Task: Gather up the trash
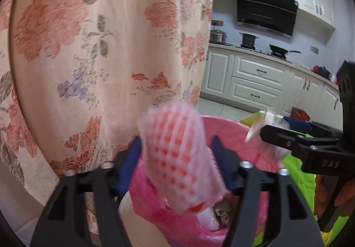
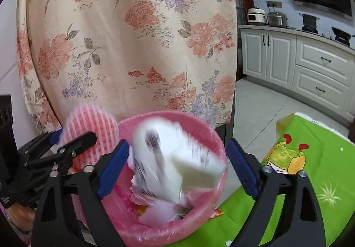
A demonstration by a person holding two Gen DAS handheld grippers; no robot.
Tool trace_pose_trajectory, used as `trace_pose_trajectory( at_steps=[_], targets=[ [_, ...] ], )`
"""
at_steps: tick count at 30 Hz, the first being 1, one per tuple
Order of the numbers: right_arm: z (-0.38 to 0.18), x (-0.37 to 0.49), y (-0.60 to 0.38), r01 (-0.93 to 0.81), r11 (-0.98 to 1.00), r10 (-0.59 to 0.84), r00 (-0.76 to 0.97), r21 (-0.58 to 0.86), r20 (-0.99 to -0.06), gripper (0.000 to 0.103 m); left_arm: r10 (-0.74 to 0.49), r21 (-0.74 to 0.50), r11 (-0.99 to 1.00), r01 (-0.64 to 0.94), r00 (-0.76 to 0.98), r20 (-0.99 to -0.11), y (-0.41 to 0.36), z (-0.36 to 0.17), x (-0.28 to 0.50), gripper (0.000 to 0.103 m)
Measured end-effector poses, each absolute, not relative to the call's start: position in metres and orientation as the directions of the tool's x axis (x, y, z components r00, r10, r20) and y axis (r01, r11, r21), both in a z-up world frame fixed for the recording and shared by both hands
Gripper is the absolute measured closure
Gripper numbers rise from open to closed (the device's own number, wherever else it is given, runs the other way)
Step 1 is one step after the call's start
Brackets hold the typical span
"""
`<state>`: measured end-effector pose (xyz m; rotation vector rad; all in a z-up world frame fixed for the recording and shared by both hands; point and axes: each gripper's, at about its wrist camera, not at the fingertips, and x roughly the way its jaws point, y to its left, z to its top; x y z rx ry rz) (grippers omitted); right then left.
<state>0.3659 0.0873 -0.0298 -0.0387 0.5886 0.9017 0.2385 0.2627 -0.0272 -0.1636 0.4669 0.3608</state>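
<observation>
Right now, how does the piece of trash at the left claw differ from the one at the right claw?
The foam net sleeve is pink-white with a mesh of holes; the white wrapper is smooth plastic with dark print. The sleeve is a soft rounded tube, while the wrapper looks boxy and crumpled. Both are motion-blurred, sit between wide-open fingers of the left claw and right claw, and are over the pink-lined bin.

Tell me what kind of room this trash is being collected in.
Most likely a home kitchen. A black range hood hangs over a stove with pots, white cabinets run along the wall, and a pink-lined trash bin sits beside a table with a green cloth.
</observation>
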Motion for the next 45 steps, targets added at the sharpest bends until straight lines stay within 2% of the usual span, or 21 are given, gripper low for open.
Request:
trace_pose_trajectory(
  at_steps=[8,19,27,45],
  targets=[
    [-0.019,0.356,0.049,-0.704,0.667,0.719,0.524,0.244,-0.457,0.018,0.373,-0.056,0.897,-0.439,0.819,-0.436,0.256,-0.02,0.211,0.005],
    [0.004,0.304,0.006,-0.655,0.737,0.648,0.615,0.166,-0.45,0.018,0.434,-0.024,0.875,-0.484,0.804,-0.406,0.226,0.008,0.165,0.005],
    [0.008,0.263,-0.009,-0.669,0.729,0.654,0.615,0.147,-0.44,0.018,0.412,-0.02,0.887,-0.461,0.811,-0.415,0.197,0.022,0.131,0.005],
    [0.0,0.204,-0.039,-0.684,0.719,0.657,0.608,0.126,-0.447,0.018,0.373,-0.018,0.905,-0.426,0.811,-0.452,0.147,0.014,0.082,0.005]
  ],
)
